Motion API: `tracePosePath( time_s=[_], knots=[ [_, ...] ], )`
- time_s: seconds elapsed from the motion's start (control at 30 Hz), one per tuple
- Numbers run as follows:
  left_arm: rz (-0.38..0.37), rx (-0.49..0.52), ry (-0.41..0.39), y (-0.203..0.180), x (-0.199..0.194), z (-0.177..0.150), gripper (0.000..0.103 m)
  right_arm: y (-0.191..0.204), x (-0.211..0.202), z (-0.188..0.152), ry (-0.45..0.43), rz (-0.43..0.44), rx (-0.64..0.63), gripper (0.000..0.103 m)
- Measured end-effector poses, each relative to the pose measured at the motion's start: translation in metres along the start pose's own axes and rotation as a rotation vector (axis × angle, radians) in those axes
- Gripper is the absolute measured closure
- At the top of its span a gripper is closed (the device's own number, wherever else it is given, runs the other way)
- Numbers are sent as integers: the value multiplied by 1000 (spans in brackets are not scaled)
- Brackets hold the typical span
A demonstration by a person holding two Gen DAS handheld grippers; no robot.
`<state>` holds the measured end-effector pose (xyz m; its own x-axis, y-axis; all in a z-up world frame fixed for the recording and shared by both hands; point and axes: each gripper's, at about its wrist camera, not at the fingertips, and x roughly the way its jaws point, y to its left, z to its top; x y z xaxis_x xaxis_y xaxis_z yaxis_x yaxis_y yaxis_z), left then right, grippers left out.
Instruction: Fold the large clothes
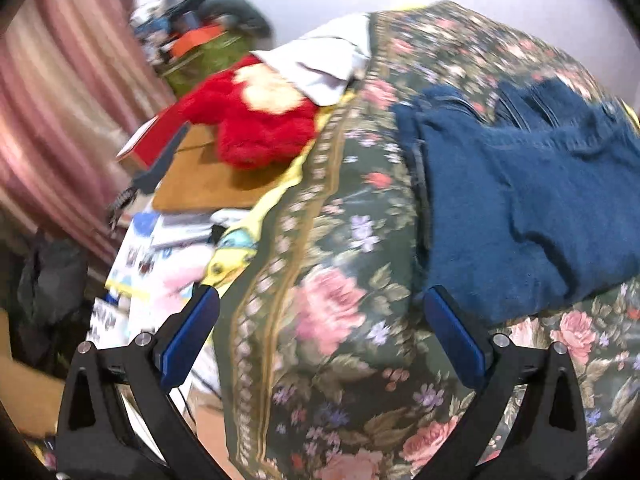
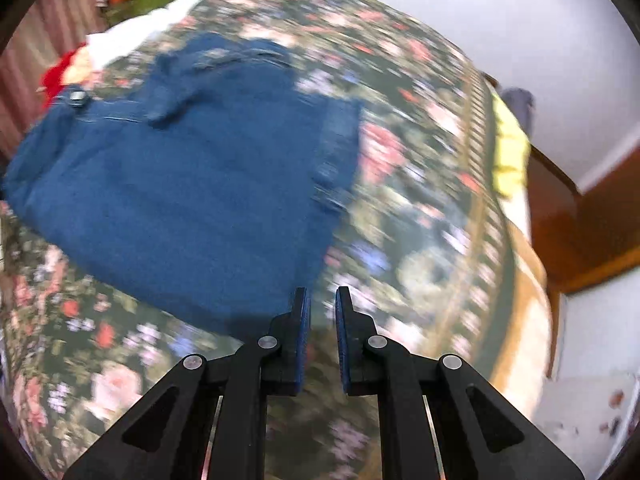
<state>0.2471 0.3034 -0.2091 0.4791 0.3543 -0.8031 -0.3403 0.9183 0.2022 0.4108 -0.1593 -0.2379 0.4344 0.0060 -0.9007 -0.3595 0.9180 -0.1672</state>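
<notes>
— Start with the tongs. How do they stand?

— The left gripper has its jaws spread as wide as they go, with nothing between the blue pads — only the floral bedspread shows through the gap. The right gripper is drawn in to a narrow slit, and nothing is pinched there either; behind the slit there is just blurred flower print.

— And the garment?

— The blue jeans lie on the bedspread, already doubled into a thick, roughly square bundle. From the left wrist they sit up and to the right of the open jaws, their near corner just beyond the right-hand pad. From the right wrist the jeans fill the left and middle of the view, with the metal waist button at the far left edge and the near hem just above the left fingertip (the picture is smeared, so I cannot tell whether the tip touches the cloth).

— What lies further out?

— Past the bed's edge, a red plush toy with a white cloth against it, a wooden board under the toy, and scattered papers below. A striped pink curtain hangs on the left. On the right wrist's side, a yellow sheet edge shows beneath the bedspread, beside dark wooden furniture.
</notes>
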Motion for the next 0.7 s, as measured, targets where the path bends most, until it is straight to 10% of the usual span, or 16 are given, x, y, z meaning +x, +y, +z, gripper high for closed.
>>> tracePosePath(
  time_s=[0.3, 0.7],
  knots=[
    [-238, -266, -24, -5, -32, -15, 0, 14, -54, 14, -140, 56, 17, 95],
    [-678, -637, 172, -55, 26, -38, 5, 122, -56, 59, -178, 288, -107, 95]
  ],
)
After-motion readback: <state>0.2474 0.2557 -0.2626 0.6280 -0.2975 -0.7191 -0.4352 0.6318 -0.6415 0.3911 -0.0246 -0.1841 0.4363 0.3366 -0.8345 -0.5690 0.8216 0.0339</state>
